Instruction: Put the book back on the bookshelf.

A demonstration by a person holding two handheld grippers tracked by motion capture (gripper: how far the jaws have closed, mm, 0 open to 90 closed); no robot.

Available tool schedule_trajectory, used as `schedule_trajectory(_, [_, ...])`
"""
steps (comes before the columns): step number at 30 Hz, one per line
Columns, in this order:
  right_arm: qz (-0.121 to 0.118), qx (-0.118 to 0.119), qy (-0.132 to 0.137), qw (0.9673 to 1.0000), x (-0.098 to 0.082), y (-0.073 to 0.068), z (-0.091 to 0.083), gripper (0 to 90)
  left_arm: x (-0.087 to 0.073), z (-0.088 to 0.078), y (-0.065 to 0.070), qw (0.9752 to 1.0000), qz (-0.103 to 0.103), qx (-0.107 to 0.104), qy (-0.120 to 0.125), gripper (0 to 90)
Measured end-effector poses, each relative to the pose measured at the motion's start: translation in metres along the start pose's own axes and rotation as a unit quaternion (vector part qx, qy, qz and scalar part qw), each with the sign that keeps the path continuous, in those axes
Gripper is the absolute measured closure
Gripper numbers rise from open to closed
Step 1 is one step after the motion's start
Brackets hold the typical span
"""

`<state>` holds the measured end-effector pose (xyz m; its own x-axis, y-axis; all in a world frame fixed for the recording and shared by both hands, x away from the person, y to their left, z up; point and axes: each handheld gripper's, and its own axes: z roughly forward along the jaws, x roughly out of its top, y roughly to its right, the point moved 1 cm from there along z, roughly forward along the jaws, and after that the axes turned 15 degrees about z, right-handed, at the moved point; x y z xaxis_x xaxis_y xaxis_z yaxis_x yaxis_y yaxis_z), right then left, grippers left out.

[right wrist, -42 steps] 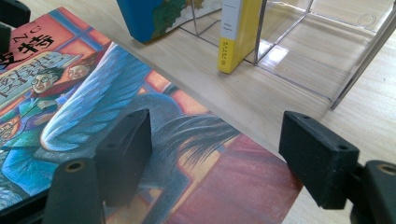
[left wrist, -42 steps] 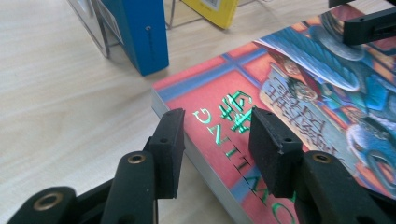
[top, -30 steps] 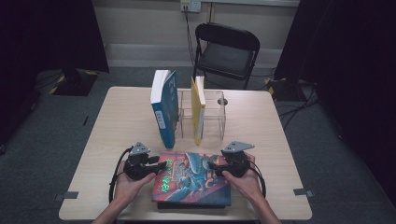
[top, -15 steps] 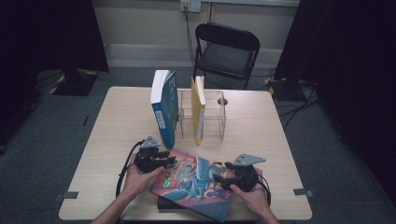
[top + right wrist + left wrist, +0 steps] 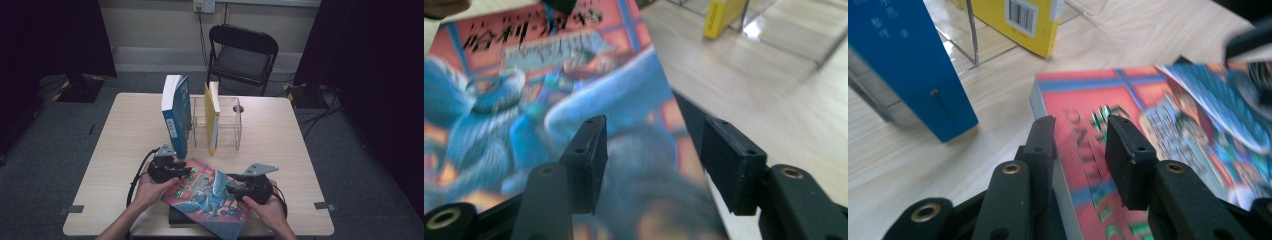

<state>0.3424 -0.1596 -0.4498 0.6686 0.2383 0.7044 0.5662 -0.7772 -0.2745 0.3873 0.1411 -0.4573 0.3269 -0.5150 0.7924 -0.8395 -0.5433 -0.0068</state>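
Note:
A colourful book (image 5: 207,192) with a red and blue cover lies askew near the table's front edge, resting on a dark book (image 5: 175,216). My left gripper (image 5: 186,172) grips its left end. In the left gripper view one jaw sits on the cover (image 5: 1148,115) and the other against the page edge, and my left gripper (image 5: 1078,135) has just been closing. My right gripper (image 5: 229,190) is at the book's right side. In the right gripper view its jaws (image 5: 651,150) stand wide astride the cover's edge (image 5: 524,90). They have just been closing, with a gap still showing at the right pad.
A blue book (image 5: 175,112) stands upright against a clear rack (image 5: 230,125) in the table's middle, and a yellow book (image 5: 212,112) stands inside it. A black folding chair (image 5: 242,55) is behind the table. The colourful book's near corner overhangs the front edge.
The colourful book has turned from square to askew, its right end swinging toward the front edge. The right hand came nearer the edge; the left shifted slightly right.

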Motion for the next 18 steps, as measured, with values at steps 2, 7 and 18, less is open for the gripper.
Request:
schedule_trajectory(2, [-0.007, -0.001, -0.003, 1.0000, 0.010, -0.003, 0.007, 47.1, -0.002, -0.006, 0.003, 1.0000, 0.007, 0.000, -0.006, 65.1])
schedule_trajectory(7, [-0.011, 0.019, -0.008, 0.9997, 0.031, -0.011, 0.024, 46.4, -0.015, -0.020, 0.011, 1.0000, -0.004, -0.007, -0.001, 64.4])
schedule_trajectory(18, [-0.010, 0.026, -0.016, 0.9995, 0.025, -0.011, 0.036, 47.1, -0.040, -0.055, 0.031, 0.9993, 0.000, -0.036, -0.009, 55.5])
